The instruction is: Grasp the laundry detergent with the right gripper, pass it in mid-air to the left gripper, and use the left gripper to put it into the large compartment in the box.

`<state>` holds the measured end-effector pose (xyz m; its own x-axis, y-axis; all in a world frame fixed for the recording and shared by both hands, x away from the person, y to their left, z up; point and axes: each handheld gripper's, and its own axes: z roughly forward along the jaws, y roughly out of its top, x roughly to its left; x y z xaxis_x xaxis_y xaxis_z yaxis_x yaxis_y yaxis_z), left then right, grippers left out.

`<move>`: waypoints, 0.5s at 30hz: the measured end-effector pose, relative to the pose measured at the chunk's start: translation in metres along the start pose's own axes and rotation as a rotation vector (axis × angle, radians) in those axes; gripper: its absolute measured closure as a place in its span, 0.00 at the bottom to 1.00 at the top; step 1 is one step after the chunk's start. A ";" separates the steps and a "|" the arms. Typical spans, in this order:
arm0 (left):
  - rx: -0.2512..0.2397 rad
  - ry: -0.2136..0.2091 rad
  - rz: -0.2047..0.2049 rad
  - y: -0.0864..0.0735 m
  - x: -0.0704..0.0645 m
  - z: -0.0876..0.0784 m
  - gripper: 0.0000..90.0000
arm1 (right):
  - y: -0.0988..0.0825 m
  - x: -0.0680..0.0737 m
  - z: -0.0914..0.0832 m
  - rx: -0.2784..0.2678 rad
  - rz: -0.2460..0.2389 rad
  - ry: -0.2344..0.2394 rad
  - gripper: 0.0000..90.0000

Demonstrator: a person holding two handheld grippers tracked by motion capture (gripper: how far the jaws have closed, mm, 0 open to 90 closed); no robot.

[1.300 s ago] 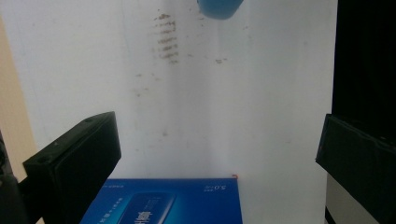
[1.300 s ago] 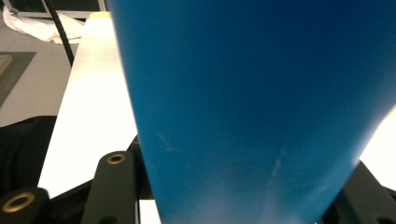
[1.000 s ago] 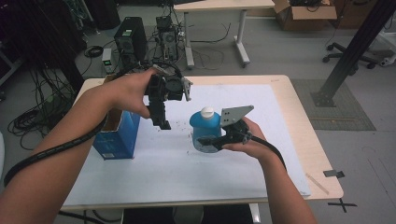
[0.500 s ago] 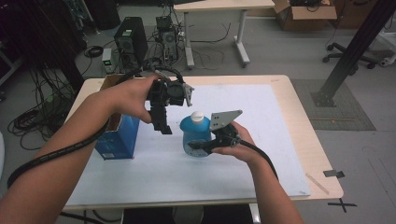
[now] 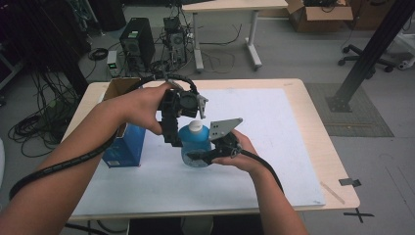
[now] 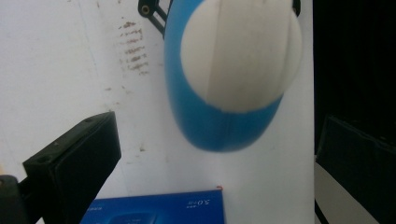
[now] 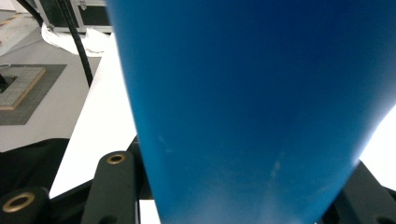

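**Blue bottle gripped above a white table mat**

Here, seen from the high view, a person stands at a light wooden table (image 5: 313, 122) covered by a white mat (image 5: 254, 122), with a two-jaw gripper in each hand.

The right gripper (image 5: 198, 155) comes in from the 4 o'clock side and is clamped on the body of a blue bottle (image 5: 195, 147) with a white cap (image 5: 195, 126). In the right gripper view, the bottle's blue wall sits tight between the two black jaws. The bottle stands upright near the middle of the mat; whether it rests on the mat or hangs just above it cannot be told. What is inside the bottle cannot be seen, since the cap is on.

The left gripper (image 5: 171, 134) points downward just at the bottle's 10 o'clock. Its jaws stand apart, with nothing between them. In the left gripper view, the white cap (image 6: 240, 51) lies ahead, toward 12 o'clock, between the lines of the two parted jaws.

A blue carton (image 5: 125, 144) stands at the mat's 9 o'clock edge, near the bottle. An open cardboard box (image 5: 117, 88) sits behind it at 10 o'clock, its contents hidden.

The mat from 12 through 3 o'clock is bare, leaving broad open room up to the table's right edge.
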<state>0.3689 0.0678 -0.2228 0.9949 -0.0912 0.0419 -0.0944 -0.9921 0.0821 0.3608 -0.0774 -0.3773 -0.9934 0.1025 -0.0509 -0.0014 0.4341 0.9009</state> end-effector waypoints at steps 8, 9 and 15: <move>-0.010 -0.011 -0.005 -0.002 -0.004 0.008 0.00 | 0.003 0.004 0.013 -0.006 -0.002 0.021 0.50; -0.006 -0.012 -0.002 -0.002 -0.005 0.008 0.00 | 0.004 0.004 0.015 -0.007 -0.002 0.022 0.50; 0.008 -0.009 -0.002 -0.002 -0.008 0.014 0.00 | 0.005 0.005 0.020 -0.011 -0.005 0.026 0.50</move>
<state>0.3617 0.0689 -0.2369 0.9954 -0.0898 0.0324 -0.0920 -0.9930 0.0742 0.3577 -0.0569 -0.3811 -0.9960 0.0773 -0.0442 -0.0072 0.4244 0.9055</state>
